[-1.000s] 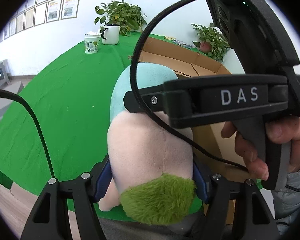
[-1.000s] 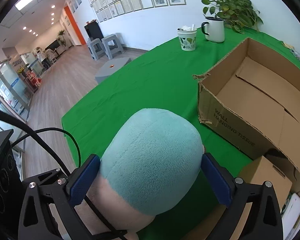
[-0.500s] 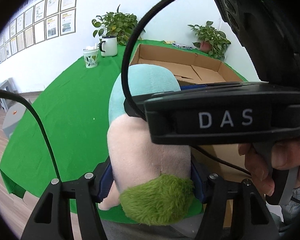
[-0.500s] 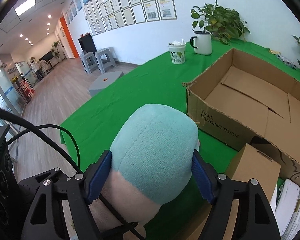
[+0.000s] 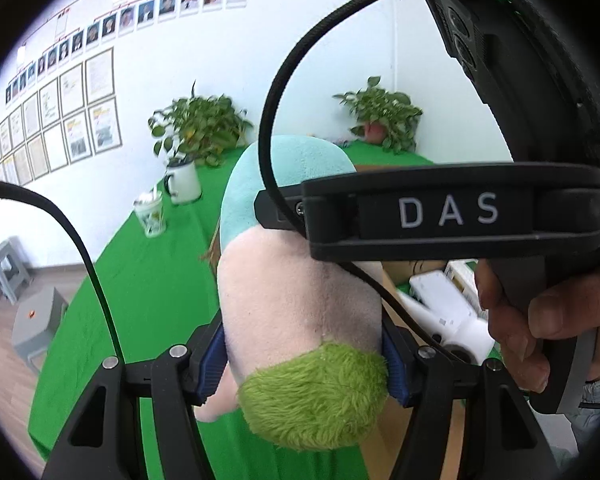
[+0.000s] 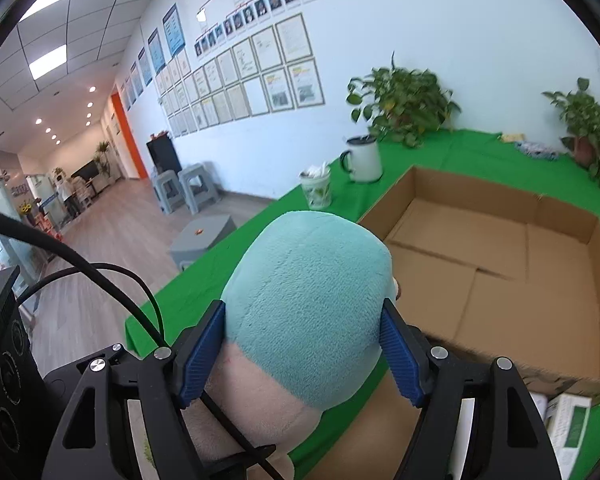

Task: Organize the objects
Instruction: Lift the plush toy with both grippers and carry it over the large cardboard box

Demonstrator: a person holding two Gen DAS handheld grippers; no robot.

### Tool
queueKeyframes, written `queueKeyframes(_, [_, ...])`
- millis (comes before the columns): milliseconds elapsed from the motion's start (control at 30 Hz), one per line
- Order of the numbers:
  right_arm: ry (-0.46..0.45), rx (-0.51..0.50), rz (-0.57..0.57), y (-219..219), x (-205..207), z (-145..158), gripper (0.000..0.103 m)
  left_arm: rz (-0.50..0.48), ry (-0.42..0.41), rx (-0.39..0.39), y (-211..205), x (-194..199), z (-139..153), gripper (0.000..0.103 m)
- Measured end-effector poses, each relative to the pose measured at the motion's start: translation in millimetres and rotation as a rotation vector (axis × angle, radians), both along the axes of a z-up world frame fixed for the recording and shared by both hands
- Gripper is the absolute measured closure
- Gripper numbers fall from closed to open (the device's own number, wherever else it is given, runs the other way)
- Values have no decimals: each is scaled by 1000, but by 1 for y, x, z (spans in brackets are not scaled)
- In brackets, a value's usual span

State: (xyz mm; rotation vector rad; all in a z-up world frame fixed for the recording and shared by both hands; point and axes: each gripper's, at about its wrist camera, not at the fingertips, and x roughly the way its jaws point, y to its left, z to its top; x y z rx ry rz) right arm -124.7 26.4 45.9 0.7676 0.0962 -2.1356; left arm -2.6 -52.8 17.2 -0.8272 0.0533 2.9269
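A plush toy (image 5: 296, 300) with a teal head, pink body and a fuzzy green patch is held in the air by both grippers. My left gripper (image 5: 304, 356) is shut on its pink body just above the green patch. My right gripper (image 6: 304, 348) is shut on its teal head (image 6: 308, 312). The right gripper's black body (image 5: 452, 216) crosses the left wrist view in front of the toy. An open cardboard box (image 6: 500, 272), empty inside, lies on the green table (image 6: 452, 152) just beyond and to the right of the toy.
A white mug (image 6: 362, 160), a patterned cup (image 6: 317, 186) and two potted plants (image 6: 404, 104) stand at the table's far side. Small white and green boxes (image 6: 568, 428) lie at the big box's near corner. Grey stools (image 6: 196, 188) stand on the floor to the left.
Both grippers have lifted the plush toy and tilted upward. The toy's head now stands level with the box's rim, and more wall shows behind it.
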Motion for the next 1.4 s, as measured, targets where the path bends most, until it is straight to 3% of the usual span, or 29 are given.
queueKeyframes(300, [112, -36, -76, 26, -18, 67, 31, -58, 102, -47, 8, -9, 45, 39])
queueKeyframes(367, [131, -45, -85, 28, -26, 82, 31, -33, 122, -60, 5, -25, 52, 39])
queueKeyframes(567, [148, -34, -104, 31, -60, 122, 31, -66, 147, -43, -4, -59, 69, 39])
queueKeyframes(800, [139, -16, -121, 19, -120, 147, 31, -89, 140, 9, -9, -87, 80, 39])
queueKeyframes(1000, [95, -15, -115, 7, -163, 136, 31, -80, 106, 11, -10, -105, 68, 39])
queueKeyframes(1400, [-12, 14, -69, -47, -215, 44, 33, -11, 1, 56, -33, -142, 23, 39])
